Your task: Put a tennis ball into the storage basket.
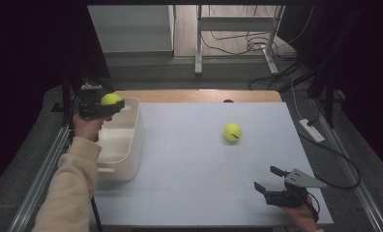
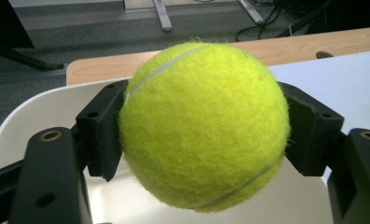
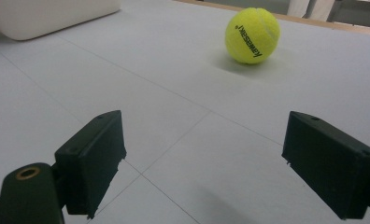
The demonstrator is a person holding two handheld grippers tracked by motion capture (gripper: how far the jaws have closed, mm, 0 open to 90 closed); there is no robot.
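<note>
My left gripper [image 1: 110,102] is shut on a yellow-green tennis ball [image 1: 110,99] and holds it above the far rim of a white bin [image 1: 131,145] at the table's left. In the left gripper view the held ball [image 2: 204,126] is clamped between both black jaws, with the bin [image 2: 38,109] below it. A second tennis ball [image 1: 232,131] lies loose on the white table, right of centre; the right gripper view shows this ball [image 3: 252,35] ahead. My right gripper [image 1: 268,179] stands open near the front right, holding nothing, jaws wide apart [image 3: 204,163].
The white table top [image 1: 189,159] has a wooden strip [image 1: 199,95] along its far edge. Beyond it stand metal table legs [image 1: 198,43] and loose cables [image 1: 257,46] on the floor. A white power strip [image 1: 311,130] lies off the table's right edge.
</note>
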